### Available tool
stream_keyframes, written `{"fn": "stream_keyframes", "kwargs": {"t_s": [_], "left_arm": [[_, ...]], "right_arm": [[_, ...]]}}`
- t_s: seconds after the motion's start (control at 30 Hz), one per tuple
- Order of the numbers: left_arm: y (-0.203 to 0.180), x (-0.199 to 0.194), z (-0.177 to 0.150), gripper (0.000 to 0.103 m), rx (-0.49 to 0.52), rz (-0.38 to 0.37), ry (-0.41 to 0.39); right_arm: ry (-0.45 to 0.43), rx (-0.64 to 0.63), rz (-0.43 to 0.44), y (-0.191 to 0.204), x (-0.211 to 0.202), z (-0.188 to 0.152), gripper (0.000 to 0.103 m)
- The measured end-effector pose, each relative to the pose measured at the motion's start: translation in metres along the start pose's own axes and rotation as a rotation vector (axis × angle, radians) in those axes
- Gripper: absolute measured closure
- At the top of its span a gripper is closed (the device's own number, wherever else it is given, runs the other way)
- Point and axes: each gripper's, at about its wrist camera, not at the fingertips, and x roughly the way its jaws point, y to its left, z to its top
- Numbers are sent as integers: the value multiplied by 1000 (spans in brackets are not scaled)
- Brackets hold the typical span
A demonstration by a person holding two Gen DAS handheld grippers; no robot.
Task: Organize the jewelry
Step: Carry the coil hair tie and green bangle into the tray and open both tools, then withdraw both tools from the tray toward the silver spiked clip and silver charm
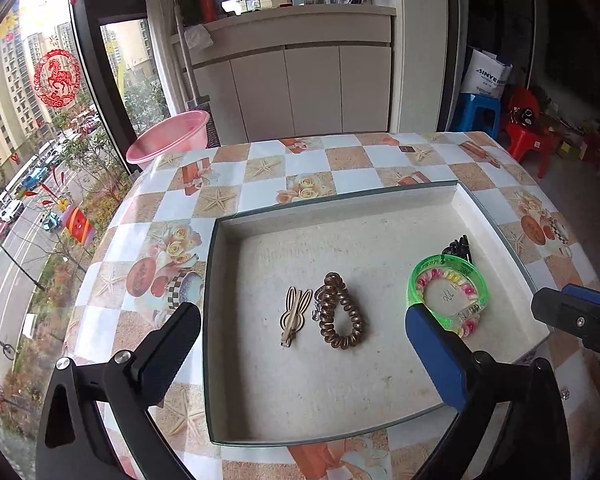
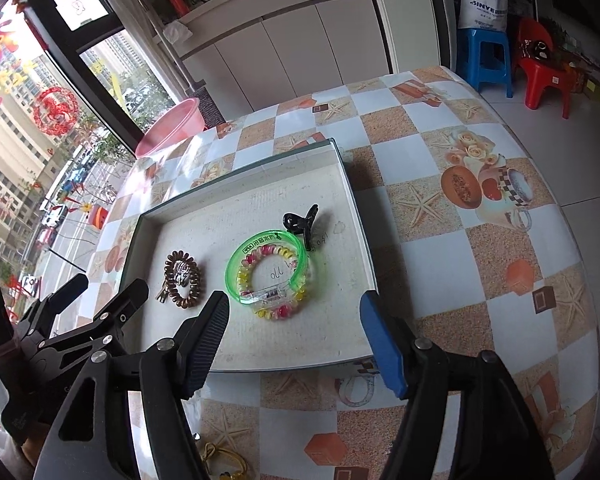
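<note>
A shallow white tray (image 1: pixel 340 204) sits on the patterned table (image 1: pixel 340 160). Inside lie a beige rabbit-shaped hair clip (image 1: pixel 294 316), a brown spiral hair tie (image 1: pixel 342 314), a green bangle (image 1: pixel 446 280) over a colourful spiral tie (image 1: pixel 470 322), and a black claw clip (image 1: pixel 458 246). My left gripper (image 1: pixel 302 312) hangs open above the beige clip and brown tie, touching neither. In the right wrist view my right gripper (image 2: pixel 294 300) stands open just short of the green bangle (image 2: pixel 268 268), with nothing between its pads. The black claw clip (image 2: pixel 300 222) lies behind the bangle.
A yellow item (image 2: pixel 224 460) lies on the table near its front edge, outside the tray (image 2: pixel 236 172). A pink basin (image 1: pixel 168 136) stands past the far left corner. A blue stool (image 2: pixel 484 56) and red chair (image 2: pixel 540 64) stand on the floor at right.
</note>
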Motion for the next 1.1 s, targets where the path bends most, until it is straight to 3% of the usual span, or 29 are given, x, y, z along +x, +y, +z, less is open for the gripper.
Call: {"fn": "stream_keyframes", "kwargs": {"t_s": [0.13,0.43,0.73,1.1], "left_arm": [[8,-11,-9,0,-19,-13,-4],[20,-43,-39,0,-53,-54,-5],[19,-73,-72,0,-54,-150,3],[14,-98,-117,0,-11,-147,-24]], "right_arm": [[-7,-5,24,5,-6,-6,15],[-43,-79,4,16,-26,-33,14],[-80,-104,-2,21,-54,-59,14],[-65,-110,33,20,-77,-90,14]]}}
